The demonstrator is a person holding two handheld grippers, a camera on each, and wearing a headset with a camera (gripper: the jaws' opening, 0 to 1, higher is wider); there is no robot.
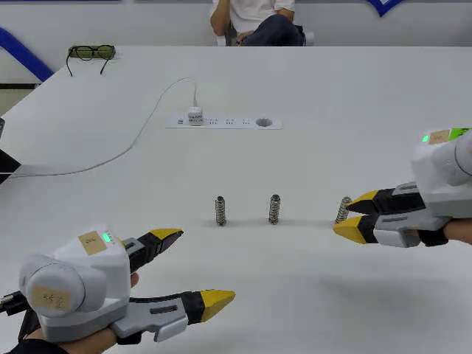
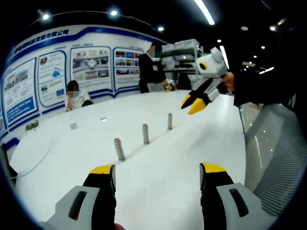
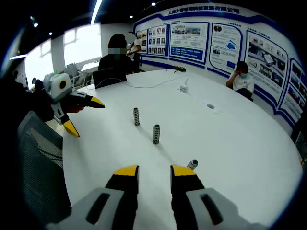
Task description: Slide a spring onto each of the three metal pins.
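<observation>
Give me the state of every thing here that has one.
left gripper, open, empty
right gripper, open, empty
left spring, upright
middle spring, upright
right spring, standing, by the right gripper's tips
power strip, one plug in
glasses, arms unfolded

Ceiling strips (image 2: 204,12) and round spotlights (image 2: 113,13) light the room evenly from above, so in the head view the white bench (image 1: 354,96) looks bright, almost washed out. There are only short, faint shadows at the foot of the springs (image 1: 274,209) and a broad, soft grey patch below the right gripper (image 1: 348,215). Both gripper views bend hard toward their edges, curving the wall posters (image 3: 196,36), and a window (image 3: 81,43) glares white while the near jaws look slightly soft.
</observation>
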